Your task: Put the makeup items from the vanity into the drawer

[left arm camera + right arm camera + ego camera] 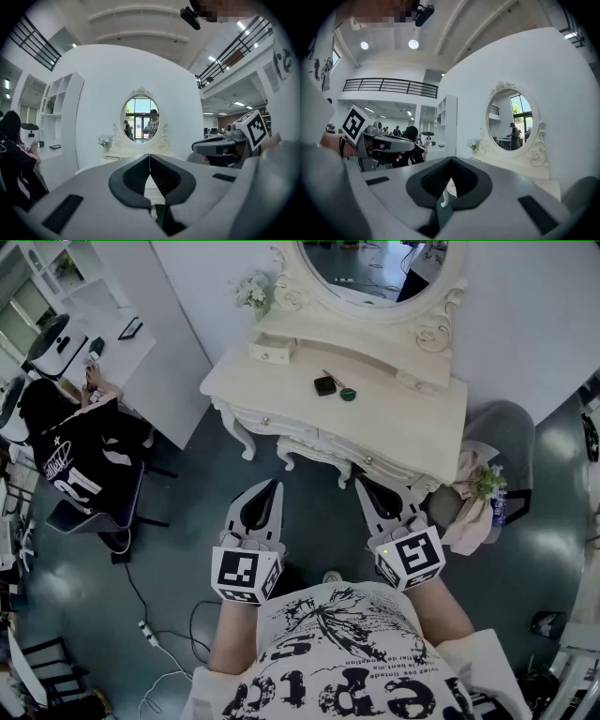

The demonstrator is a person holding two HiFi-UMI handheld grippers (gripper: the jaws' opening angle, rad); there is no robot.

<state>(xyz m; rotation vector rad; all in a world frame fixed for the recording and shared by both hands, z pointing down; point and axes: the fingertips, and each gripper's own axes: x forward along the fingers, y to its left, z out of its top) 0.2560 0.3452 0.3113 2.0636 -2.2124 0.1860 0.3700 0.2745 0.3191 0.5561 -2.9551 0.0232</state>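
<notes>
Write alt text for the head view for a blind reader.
A grey left gripper and right gripper, both shut and empty, point at an ornate cream vanity table with an oval mirror. A small black square case, a round green pot and a thin brush lie on its top.

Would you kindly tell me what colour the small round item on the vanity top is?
The round item is dark green, clearest in the head view.

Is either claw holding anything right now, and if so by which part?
Nothing is held: the left claw and right claw are both shut and empty.
</notes>
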